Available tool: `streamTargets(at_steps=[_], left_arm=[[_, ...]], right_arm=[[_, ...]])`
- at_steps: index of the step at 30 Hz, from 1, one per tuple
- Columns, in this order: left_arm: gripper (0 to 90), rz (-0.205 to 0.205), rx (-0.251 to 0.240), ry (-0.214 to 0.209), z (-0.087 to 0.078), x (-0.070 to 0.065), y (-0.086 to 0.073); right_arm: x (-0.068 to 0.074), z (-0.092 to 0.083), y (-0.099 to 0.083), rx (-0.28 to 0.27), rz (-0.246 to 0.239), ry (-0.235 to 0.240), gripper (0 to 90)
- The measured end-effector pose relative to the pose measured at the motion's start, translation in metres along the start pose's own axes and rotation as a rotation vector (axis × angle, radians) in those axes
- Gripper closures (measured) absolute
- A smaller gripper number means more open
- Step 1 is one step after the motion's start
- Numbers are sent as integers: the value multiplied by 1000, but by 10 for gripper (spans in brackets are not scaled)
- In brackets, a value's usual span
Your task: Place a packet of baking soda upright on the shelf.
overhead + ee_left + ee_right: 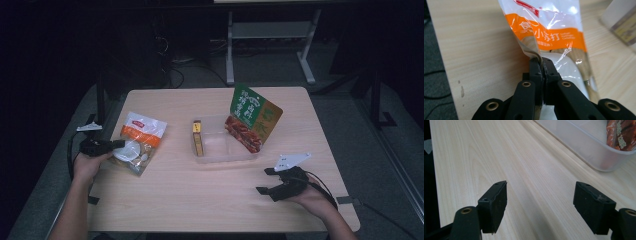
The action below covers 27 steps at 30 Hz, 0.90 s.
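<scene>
A clear-and-orange snack bag [139,140] of pale biscuits lies at the table's left. My left gripper [117,144] is shut on its near edge; in the left gripper view the jaws pinch the bag's [549,35] plastic seam at my left gripper [543,65]. At the table's front right my right gripper [267,181] stands open, its fingers [495,205] wide apart over bare wood with nothing between them. A clear plastic tub [220,146] sits mid-table, holding a yellow box [198,137] and a green-and-red snack pouch [252,117] that leans on its right wall.
The wooden table [200,195] has bare surface in front of the tub. The tub's near wall [584,147] lies just ahead of the right gripper. Dark floor, cables and a metal frame [270,30] lie beyond the far edge.
</scene>
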<state>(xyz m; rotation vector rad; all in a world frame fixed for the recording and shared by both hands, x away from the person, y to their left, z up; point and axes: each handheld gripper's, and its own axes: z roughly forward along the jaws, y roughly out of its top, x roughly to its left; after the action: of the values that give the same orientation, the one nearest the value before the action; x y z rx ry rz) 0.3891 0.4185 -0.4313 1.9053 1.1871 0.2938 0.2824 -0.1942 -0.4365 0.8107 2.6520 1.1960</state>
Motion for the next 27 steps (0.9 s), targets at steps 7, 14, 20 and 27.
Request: streamTargets(at_steps=[7, 14, 20, 27], left_arm=[[884, 80, -134, 11, -32, -39, 10], [886, 149, -172, 10, -47, -73, 9], [886, 175, -205, -27, -61, -94, 8], [886, 198, -221, -99, -72, -119, 6]], right_arm=[[1, -1, 4, -40, 20, 29, 306], [3, 1, 11, -53, 3, 42, 316], [3, 3, 21, -90, -4, 59, 341], [4, 11, 41, -120, -25, 87, 339]])
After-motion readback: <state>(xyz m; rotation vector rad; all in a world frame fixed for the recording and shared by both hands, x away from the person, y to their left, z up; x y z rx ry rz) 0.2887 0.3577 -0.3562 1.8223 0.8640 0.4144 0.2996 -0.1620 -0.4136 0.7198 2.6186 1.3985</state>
